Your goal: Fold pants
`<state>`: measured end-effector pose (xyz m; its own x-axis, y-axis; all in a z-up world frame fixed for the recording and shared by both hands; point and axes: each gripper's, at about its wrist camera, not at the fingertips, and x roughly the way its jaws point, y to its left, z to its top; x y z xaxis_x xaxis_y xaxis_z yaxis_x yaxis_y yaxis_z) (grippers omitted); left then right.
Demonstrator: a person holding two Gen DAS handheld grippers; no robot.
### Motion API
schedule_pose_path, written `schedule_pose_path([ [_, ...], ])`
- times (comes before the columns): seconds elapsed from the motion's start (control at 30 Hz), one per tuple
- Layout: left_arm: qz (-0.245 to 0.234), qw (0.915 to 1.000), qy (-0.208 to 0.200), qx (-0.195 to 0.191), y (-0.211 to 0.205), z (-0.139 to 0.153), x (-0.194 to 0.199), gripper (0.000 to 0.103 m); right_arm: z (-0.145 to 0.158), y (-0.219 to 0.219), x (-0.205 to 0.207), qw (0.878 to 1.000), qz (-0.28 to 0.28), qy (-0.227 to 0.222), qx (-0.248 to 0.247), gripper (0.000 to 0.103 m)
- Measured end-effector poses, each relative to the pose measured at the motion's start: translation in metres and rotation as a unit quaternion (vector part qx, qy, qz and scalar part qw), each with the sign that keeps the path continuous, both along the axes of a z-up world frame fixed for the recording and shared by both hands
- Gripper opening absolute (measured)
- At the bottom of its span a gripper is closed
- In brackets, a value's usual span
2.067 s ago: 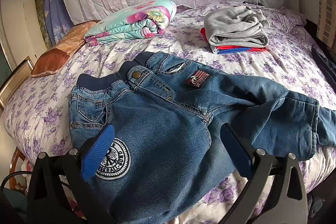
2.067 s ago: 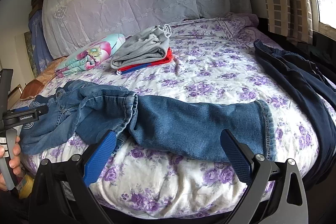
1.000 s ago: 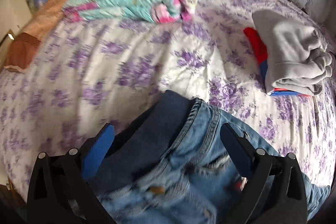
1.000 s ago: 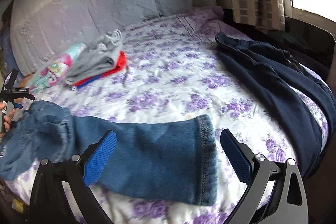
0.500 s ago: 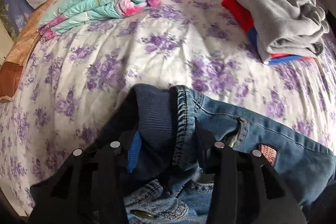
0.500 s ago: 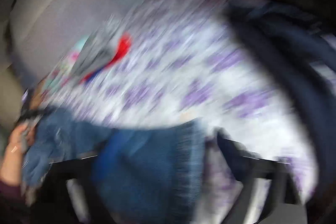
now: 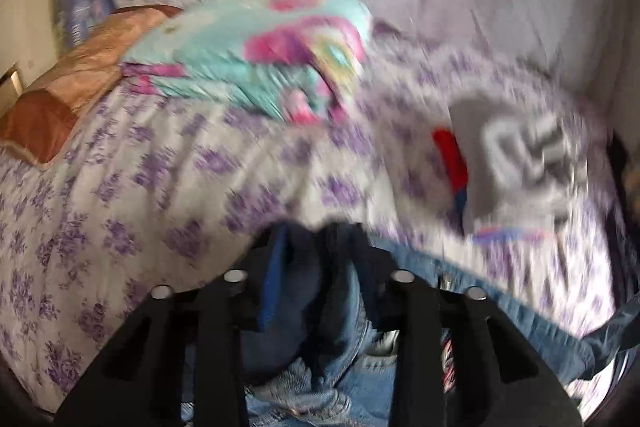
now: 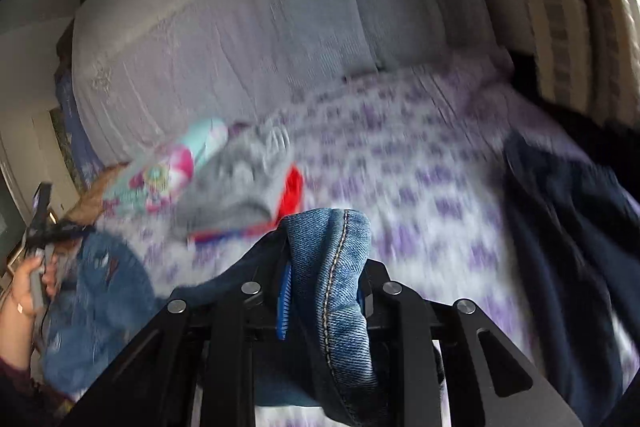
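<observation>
The blue denim jeans [image 7: 500, 303] lie across the purple-flowered bed [image 7: 120, 187]. My left gripper [image 7: 316, 267] is shut on their dark ribbed waistband [image 7: 304, 311], which is raised a little off the sheet. In the right wrist view the leg hem [image 8: 332, 239] stands bunched between the jaws of my right gripper [image 8: 324, 287], which are closing on it with the pads pressing the denim. The jeans' upper part [image 8: 100, 287] hangs at the far left there, below the left gripper [image 8: 40, 227] and the hand [image 8: 28, 279] that holds it. Both views are blurred by motion.
A folded teal and pink blanket [image 7: 260, 59] and a grey folded stack on red and blue cloth [image 7: 520, 167] lie at the back of the bed. A brown pillow [image 7: 60, 99] is at the left. A dark navy garment [image 8: 568, 227] covers the right side, below a curtain [image 8: 568, 7].
Both grippers have gone from wide open to shut on the jeans, the left on the waistband, the right on the leg hem. Both have lifted, and the right has swung leftward with the hem.
</observation>
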<state>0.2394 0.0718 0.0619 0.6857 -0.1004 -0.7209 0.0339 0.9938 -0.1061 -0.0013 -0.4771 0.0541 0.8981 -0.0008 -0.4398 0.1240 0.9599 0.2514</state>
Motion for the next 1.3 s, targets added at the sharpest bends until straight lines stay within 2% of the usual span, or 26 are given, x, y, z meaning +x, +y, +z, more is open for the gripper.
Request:
schedule_pose_path([
  [0.03, 0.016, 0.9998, -0.013, 0.0, 0.008, 0.005, 0.003, 0.005, 0.005, -0.001, 0.015, 1.0, 0.001, -0.008, 0.01, 0.024],
  [0.07, 0.039, 0.9989, -0.022, -0.015, 0.022, 0.011, 0.008, 0.005, 0.009, -0.001, 0.027, 1.0, 0.001, -0.014, 0.017, 0.024],
  [0.13, 0.046, 0.9979, -0.003, -0.045, 0.036, 0.008, 0.02, 0.005, 0.009, 0.003, 0.06, 1.0, -0.002, 0.002, 0.018, 0.025],
  [0.17, 0.04, 0.9975, 0.029, -0.051, 0.038, -0.002, 0.03, 0.005, -0.002, 0.001, 0.085, 0.998, -0.013, 0.051, 0.024, 0.028],
  [0.23, 0.037, 0.9972, 0.06, -0.024, 0.031, -0.019, 0.036, 0.006, -0.022, -0.007, 0.11, 0.99, -0.033, 0.124, 0.053, 0.039],
  [0.27, 0.023, 0.9972, 0.071, -0.006, 0.024, -0.027, 0.036, 0.017, -0.03, -0.011, 0.114, 0.985, -0.044, 0.153, 0.061, 0.047],
  [0.3, 0.008, 0.9969, 0.079, 0.004, 0.017, -0.032, 0.035, 0.029, -0.035, -0.014, 0.11, 0.984, -0.055, 0.161, 0.055, 0.055],
  [0.33, -0.007, 0.996, 0.087, 0.017, 0.009, -0.039, 0.033, 0.062, -0.037, -0.013, 0.1, 0.986, -0.061, 0.153, 0.041, 0.06],
  [0.37, -0.013, 0.9959, 0.085, 0.029, 0.003, -0.042, 0.031, 0.083, -0.036, -0.015, 0.089, 0.987, -0.068, 0.143, 0.023, 0.075],
  [0.4, -0.019, 0.9953, 0.083, 0.045, -0.002, -0.047, 0.03, 0.088, -0.035, -0.019, 0.075, 0.988, -0.081, 0.133, 0.004, 0.089],
  [0.43, -0.028, 0.9937, 0.087, 0.065, -0.009, -0.054, 0.031, 0.089, -0.037, -0.025, 0.065, 0.988, -0.091, 0.127, -0.002, 0.093],
  [0.5, -0.046, 0.9897, 0.112, 0.076, -0.011, -0.068, 0.038, 0.089, -0.046, -0.044, 0.048, 0.988, -0.088, 0.128, 0.021, 0.095],
  [0.57, -0.071, 0.9816, 0.16, 0.076, -0.022, -0.095, 0.048, 0.089, -0.063, -0.061, 0.042, 0.986, -0.071, 0.135, 0.062, 0.095],
  [0.63, -0.082, 0.9767, 0.177, 0.089, -0.032, -0.115, 0.05, 0.091, -0.082, -0.069, 0.047, 0.986, -0.036, 0.126, 0.103, 0.093],
  [0.7, -0.081, 0.9789, 0.149, 0.113, -0.041, -0.121, 0.045, 0.09, -0.098, -0.07, 0.063, 0.983, -0.012, 0.123, 0.132, 0.079],
  [0.73, -0.08, 0.98, 0.142, 0.114, -0.043, -0.121, 0.043, 0.085, -0.106, -0.067, 0.076, 0.98, 0.013, 0.123, 0.155, 0.074],
  [0.77, -0.077, 0.9818, 0.137, 0.107, -0.04, -0.119, 0.04, 0.077, -0.116, -0.061, 0.09, 0.976, 0.028, 0.138, 0.167, 0.052],
  [0.8, -0.076, 0.9828, 0.135, 0.101, -0.038, -0.116, 0.037, 0.073, -0.124, -0.057, 0.101, 0.972, 0.029, 0.162, 0.167, 0.007],
  [0.83, -0.075, 0.984, 0.133, 0.091, -0.034, -0.113, 0.035, 0.064, -0.13, -0.053, 0.107, 0.969, 0.029, 0.176, 0.174, 0.005],
  [0.87, -0.075, 0.9857, 0.131, 0.075, -0.028, -0.106, 0.03, 0.054, -0.127, -0.05, 0.105, 0.971, 0.019, 0.164, 0.176, 0.005],
  [0.93, -0.073, 0.9887, 0.118, 0.056, -0.019, -0.093, 0.019, 0.048, -0.105, -0.043, 0.087, 0.979, 0.021, 0.123, 0.159, 0.005],
  [1.03, -0.062, 0.9941, 0.079, 0.042, -0.01, -0.066, 0.001, 0.046, -0.063, -0.036, 0.036, 0.984, 0.022, 0.067, 0.162, 0.005],
  [1.1, -0.054, 0.9965, 0.061, 0.019, -0.005, -0.05, -0.004, 0.046, -0.035, -0.029, -0.006, 0.984, 0.023, 0.04, 0.172, 0.005],
  [1.17, -0.045, 0.9985, 0.031, 0.0, 0.0, -0.033, -0.011, 0.046, -0.013, -0.025, -0.029, 0.985, 0.019, 0.022, 0.172, 0.005],
  [1.23, -0.028, 0.9994, 0.003, -0.018, 0.005, -0.017, -0.016, 0.046, 0.013, -0.019, -0.04, 0.985, 0.012, 0.009, 0.17, 0.005],
  [1.3, -0.009, 0.9992, -0.012, -0.037, 0.012, -0.006, -0.016, 0.046, 0.028, -0.022, -0.03, 0.986, -0.007, 0.016, 0.165, 0.005],
])
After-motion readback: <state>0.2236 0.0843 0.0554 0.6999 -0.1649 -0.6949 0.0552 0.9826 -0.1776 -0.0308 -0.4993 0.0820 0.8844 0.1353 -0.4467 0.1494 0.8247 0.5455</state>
